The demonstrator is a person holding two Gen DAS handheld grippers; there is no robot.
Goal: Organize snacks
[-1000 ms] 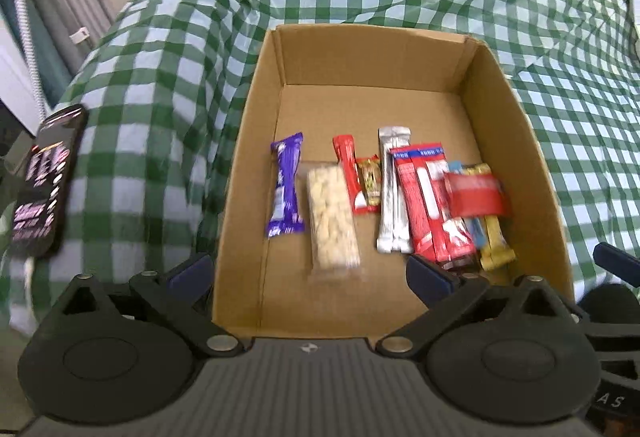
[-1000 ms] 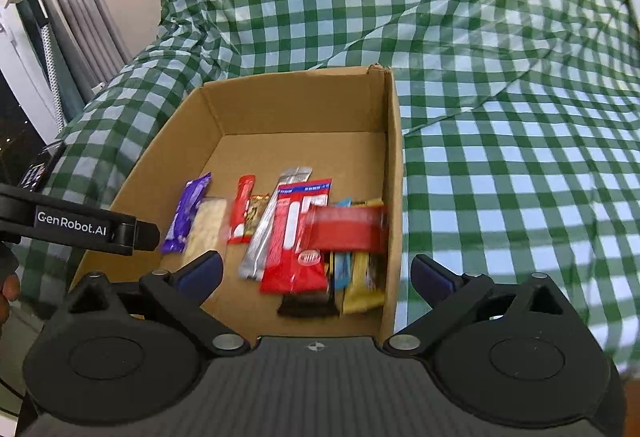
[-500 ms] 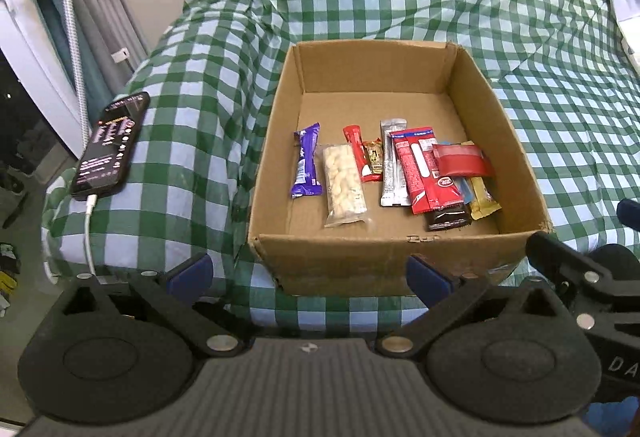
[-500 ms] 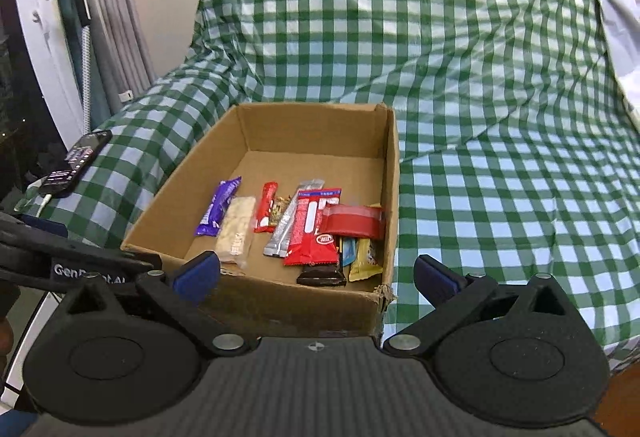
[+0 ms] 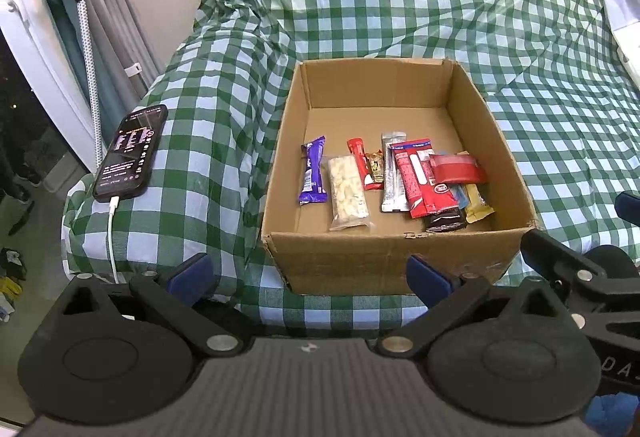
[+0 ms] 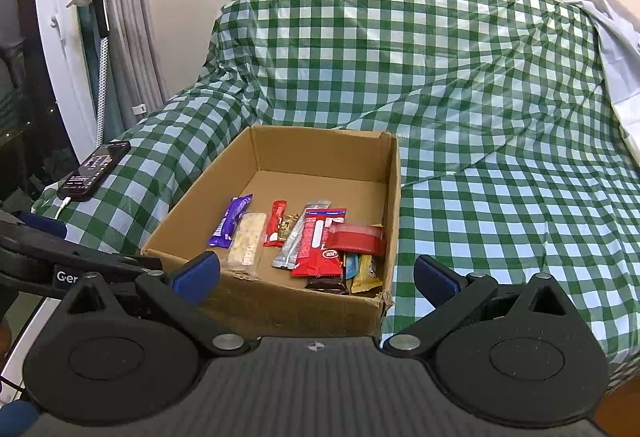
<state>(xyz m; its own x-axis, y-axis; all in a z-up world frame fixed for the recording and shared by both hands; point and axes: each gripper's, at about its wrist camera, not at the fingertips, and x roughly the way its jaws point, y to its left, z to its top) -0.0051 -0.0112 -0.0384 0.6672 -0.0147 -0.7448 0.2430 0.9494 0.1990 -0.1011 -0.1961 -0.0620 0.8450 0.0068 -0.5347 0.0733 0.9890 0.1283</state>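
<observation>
An open cardboard box sits on a green checked cloth. Inside lie several snack bars in a row: a purple bar, a pale nut bar, a red stick, a silver bar, a large red pack, and a red packet on top at the right. My left gripper and right gripper are both open and empty, held back in front of the box's near wall.
A black phone on a white charging cable lies on the cloth left of the box. Curtains and a steamer pole stand at far left. A white bag rests at the right on the cloth.
Both grippers have pulled back and up from over the box to in front of it. The red packet now rests still on the right-hand snacks.
</observation>
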